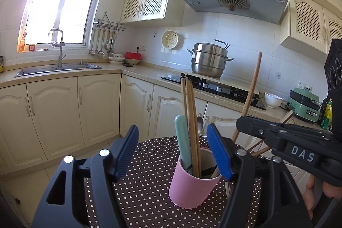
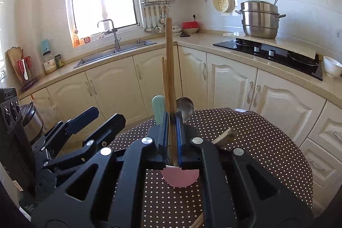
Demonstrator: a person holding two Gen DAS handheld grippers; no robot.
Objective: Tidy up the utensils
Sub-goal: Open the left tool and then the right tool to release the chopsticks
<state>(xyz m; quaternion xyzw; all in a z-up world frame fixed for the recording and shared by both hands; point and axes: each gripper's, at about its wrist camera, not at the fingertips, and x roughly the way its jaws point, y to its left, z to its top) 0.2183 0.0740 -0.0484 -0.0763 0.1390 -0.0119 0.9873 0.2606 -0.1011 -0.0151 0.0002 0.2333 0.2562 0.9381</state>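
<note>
Over the pink cup [image 2: 179, 180], right gripper [image 2: 173, 138] jaws pinch upright chopsticks [image 2: 170, 69]; left gripper [image 1: 173, 151] jaws spread around it

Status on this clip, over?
Left tool open around pink cup. Right tool shut on chopsticks above cup. Nothing blocking.

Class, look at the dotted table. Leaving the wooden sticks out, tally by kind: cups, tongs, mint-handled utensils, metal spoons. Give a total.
Pink cup: 1
Tongs: 2, the left tongs and the right tongs
Mint-handled utensil: 1
Metal spoon: 1
Total: 5
</note>
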